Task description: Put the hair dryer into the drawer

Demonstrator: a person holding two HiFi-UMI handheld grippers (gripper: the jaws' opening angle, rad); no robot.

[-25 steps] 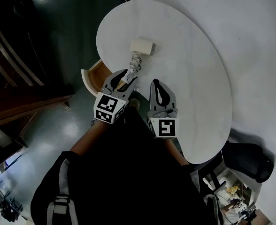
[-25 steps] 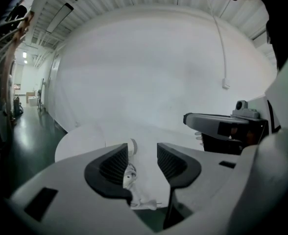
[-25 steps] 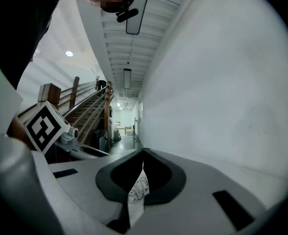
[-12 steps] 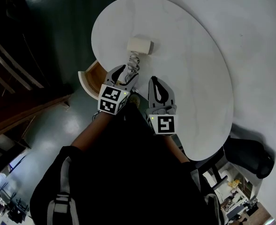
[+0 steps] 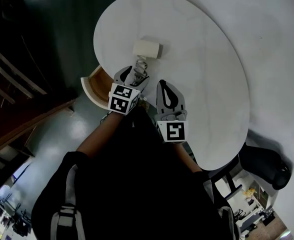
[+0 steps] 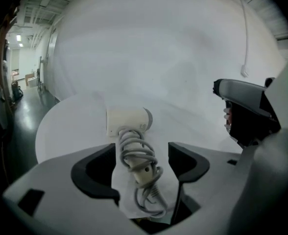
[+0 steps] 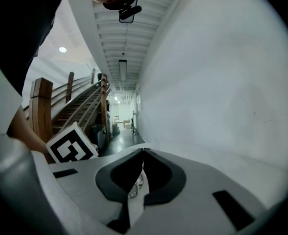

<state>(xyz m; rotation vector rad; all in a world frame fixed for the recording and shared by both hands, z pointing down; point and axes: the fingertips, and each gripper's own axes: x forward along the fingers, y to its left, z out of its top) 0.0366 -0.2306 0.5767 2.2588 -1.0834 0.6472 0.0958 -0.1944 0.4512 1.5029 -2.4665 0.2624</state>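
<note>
Hair dryer flat on the white table near its edge, cord-wrapped handle reaching in between the left gripper's jaws. Jaws just been opening, now wide apart, not clamping the handle. Right gripper alongside, jaws pressed together on nothing.

Drawer partly beneath tabletop

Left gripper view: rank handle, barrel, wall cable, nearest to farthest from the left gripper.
1. Handle, cord-wrapped, between the jaws of the left gripper, which have just been opening and don't press on it.
2. Barrel, just beyond, centre.
3. Wall cable, upper right, far back.
</note>
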